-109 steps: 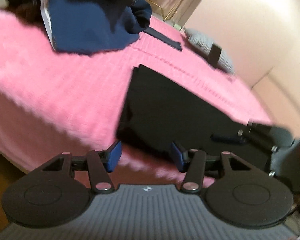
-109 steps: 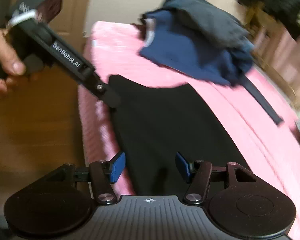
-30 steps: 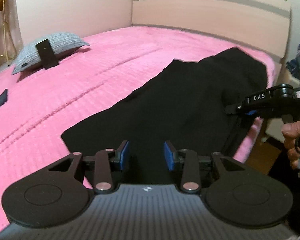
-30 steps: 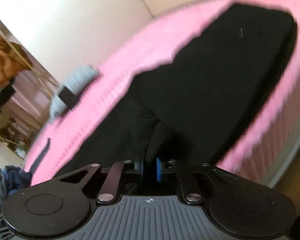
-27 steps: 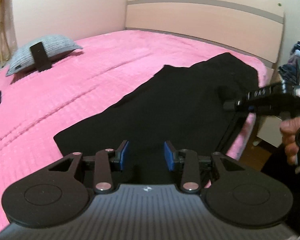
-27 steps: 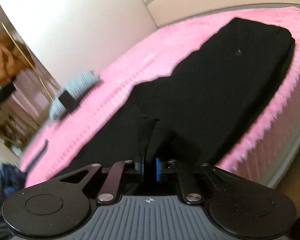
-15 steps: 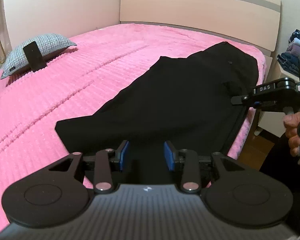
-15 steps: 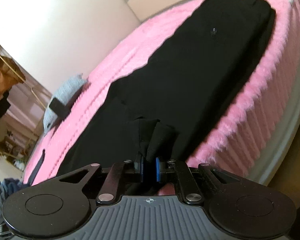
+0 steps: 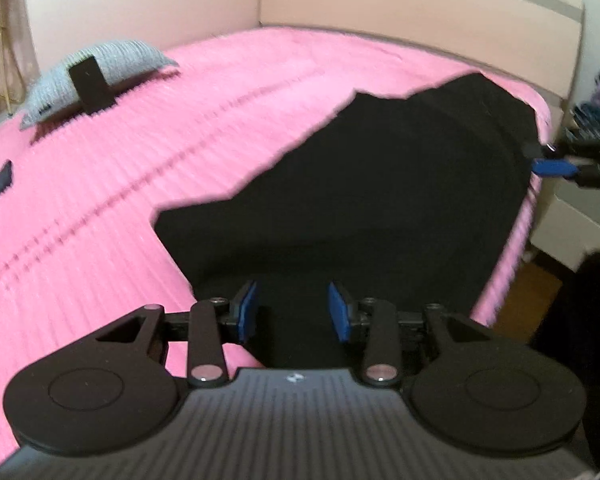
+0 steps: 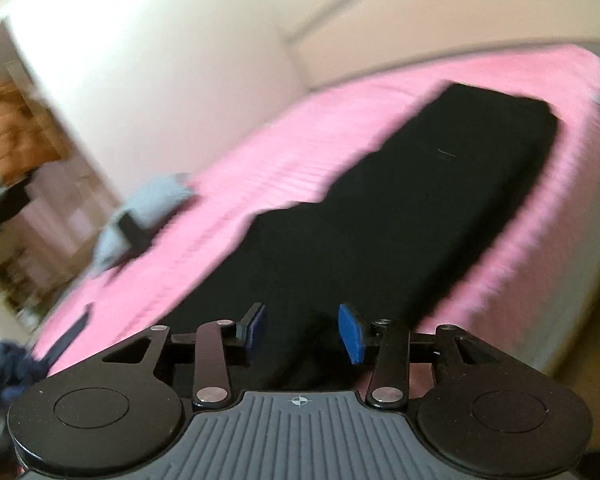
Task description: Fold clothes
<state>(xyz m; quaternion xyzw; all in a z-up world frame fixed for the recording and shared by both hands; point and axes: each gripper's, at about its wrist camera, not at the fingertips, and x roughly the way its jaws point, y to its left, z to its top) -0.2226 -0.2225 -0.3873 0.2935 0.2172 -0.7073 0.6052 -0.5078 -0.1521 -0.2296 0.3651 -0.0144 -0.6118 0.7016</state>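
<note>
Lying flat on the pink bed (image 9: 148,168), the black pants (image 9: 372,200) stretch ahead of both jaws. Left gripper (image 9: 293,311) and right gripper (image 10: 303,333) gape, holding nothing. Pinch one end, then lift evenly.

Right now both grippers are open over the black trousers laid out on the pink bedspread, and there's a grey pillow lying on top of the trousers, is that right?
Not quite: the grey pillow lies on the pink bedspread, well apart from the black trousers, as the left wrist view shows. The rest holds: the left gripper and right gripper are both open over the trousers.
</note>
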